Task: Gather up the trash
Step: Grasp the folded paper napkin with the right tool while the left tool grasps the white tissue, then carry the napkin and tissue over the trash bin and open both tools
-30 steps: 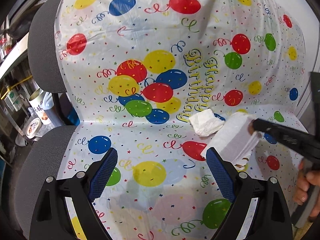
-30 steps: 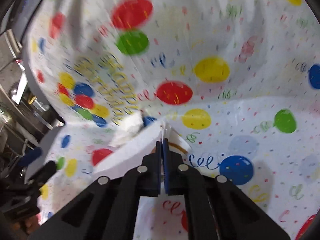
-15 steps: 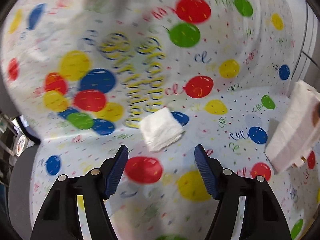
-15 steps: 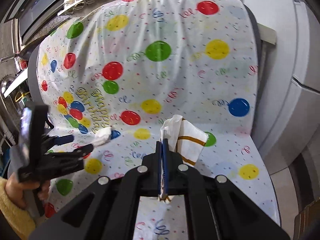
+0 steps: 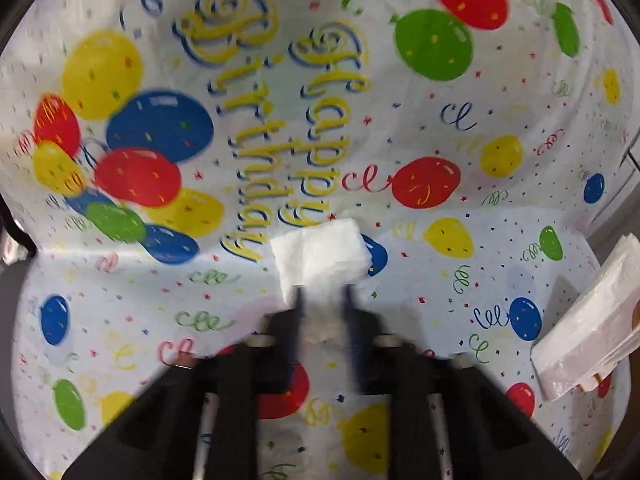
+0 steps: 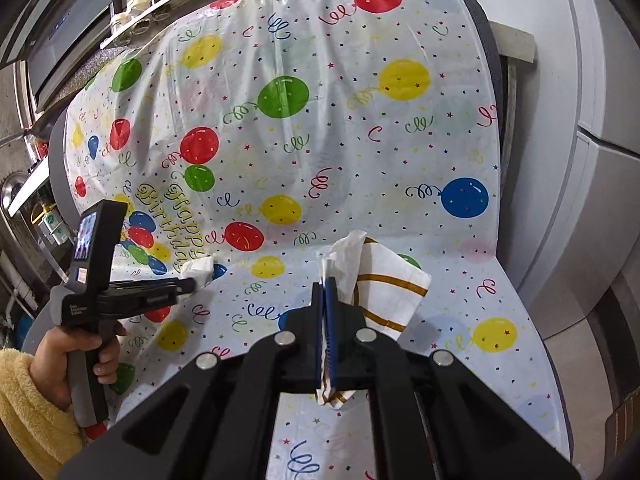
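A sheet (image 6: 320, 140) is draped over the back and seat of a chair (image 6: 486, 40). A crumpled tissue (image 5: 320, 256) is found on the seat at the crease with the backrest, at 12 o'clock from the left gripper (image 5: 322, 304), whose fingers flank its near edge. A folded napkin (image 6: 384, 292) is clamped in the right gripper (image 6: 325, 300) above the seat, at 3 o'clock from the tissue. A shelf with jars (image 6: 168, 4) is located behind the chair, at 11 o'clock. A cabinet (image 6: 592, 120) stands at 3 o'clock.
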Demonstrator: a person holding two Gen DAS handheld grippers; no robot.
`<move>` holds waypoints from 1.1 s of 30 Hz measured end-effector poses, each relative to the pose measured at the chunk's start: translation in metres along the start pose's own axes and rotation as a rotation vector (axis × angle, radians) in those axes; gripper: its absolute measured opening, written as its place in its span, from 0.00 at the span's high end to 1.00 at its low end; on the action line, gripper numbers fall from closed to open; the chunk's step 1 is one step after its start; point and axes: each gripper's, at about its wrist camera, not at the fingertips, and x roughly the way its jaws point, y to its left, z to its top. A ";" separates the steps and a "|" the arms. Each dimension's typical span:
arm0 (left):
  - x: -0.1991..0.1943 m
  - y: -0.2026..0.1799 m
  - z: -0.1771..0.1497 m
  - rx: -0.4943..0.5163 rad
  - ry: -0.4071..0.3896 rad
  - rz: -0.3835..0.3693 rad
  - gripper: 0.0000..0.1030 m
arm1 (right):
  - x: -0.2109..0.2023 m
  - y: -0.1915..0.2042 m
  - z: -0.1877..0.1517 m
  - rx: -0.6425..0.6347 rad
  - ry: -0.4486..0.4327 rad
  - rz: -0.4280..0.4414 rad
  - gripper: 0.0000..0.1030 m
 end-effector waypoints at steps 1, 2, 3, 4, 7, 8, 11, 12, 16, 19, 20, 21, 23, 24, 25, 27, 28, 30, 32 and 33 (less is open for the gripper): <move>-0.005 0.001 -0.001 -0.004 -0.012 -0.008 0.98 | -0.001 0.000 0.000 0.003 -0.001 0.001 0.98; -0.010 0.001 -0.003 -0.005 -0.028 -0.016 0.98 | -0.004 0.000 0.001 0.008 -0.004 0.002 0.98; -0.020 0.000 -0.006 0.005 -0.052 -0.029 0.98 | -0.007 -0.001 0.001 0.012 -0.005 0.004 0.98; -0.032 -0.003 -0.010 0.016 -0.073 -0.040 0.98 | -0.012 0.000 0.002 0.017 -0.009 0.010 0.98; -0.073 -0.014 -0.029 0.044 -0.128 -0.085 0.98 | -0.031 0.004 0.004 0.018 -0.031 0.018 0.98; -0.086 -0.017 -0.035 0.056 -0.142 -0.092 0.98 | -0.041 0.006 0.004 0.014 -0.042 0.018 0.98; -0.128 -0.035 -0.057 0.083 -0.174 -0.101 0.98 | -0.074 0.013 -0.002 0.002 -0.071 0.022 0.98; -0.145 -0.040 -0.066 0.090 -0.188 -0.103 0.98 | -0.082 0.016 -0.004 -0.002 -0.076 0.022 0.98; -0.194 -0.060 -0.097 0.127 -0.222 -0.085 0.98 | -0.120 0.026 -0.027 -0.021 -0.087 0.021 0.98; -0.221 -0.075 -0.123 0.162 -0.239 -0.095 0.98 | -0.145 0.028 -0.051 -0.021 -0.082 0.017 0.98; -0.227 -0.081 -0.131 0.174 -0.240 -0.098 0.98 | -0.152 0.027 -0.059 -0.015 -0.083 0.016 0.98; -0.229 -0.085 -0.136 0.184 -0.243 -0.103 0.98 | -0.158 0.024 -0.064 -0.010 -0.084 0.013 0.98; -0.234 -0.094 -0.147 0.202 -0.246 -0.110 0.98 | -0.172 0.017 -0.077 0.013 -0.085 0.000 0.98; -0.236 -0.098 -0.153 0.210 -0.248 -0.114 0.98 | -0.180 0.013 -0.083 0.023 -0.086 -0.006 0.98; -0.239 -0.101 -0.157 0.217 -0.251 -0.122 0.98 | -0.188 0.009 -0.088 0.031 -0.089 -0.014 0.98; -0.245 -0.109 -0.165 0.230 -0.265 -0.128 0.98 | -0.203 0.002 -0.096 0.043 -0.102 -0.033 0.98; -0.249 -0.114 -0.170 0.237 -0.272 -0.132 0.98 | -0.210 -0.002 -0.100 0.050 -0.108 -0.040 0.98; -0.255 -0.121 -0.178 0.250 -0.277 -0.144 0.98 | -0.224 -0.010 -0.108 0.067 -0.117 -0.052 0.98; -0.262 -0.130 -0.185 0.270 -0.288 -0.150 0.98 | -0.238 -0.017 -0.117 0.080 -0.129 -0.068 0.98; -0.265 -0.136 -0.189 0.286 -0.296 -0.153 0.98 | -0.244 -0.020 -0.120 0.087 -0.135 -0.075 0.98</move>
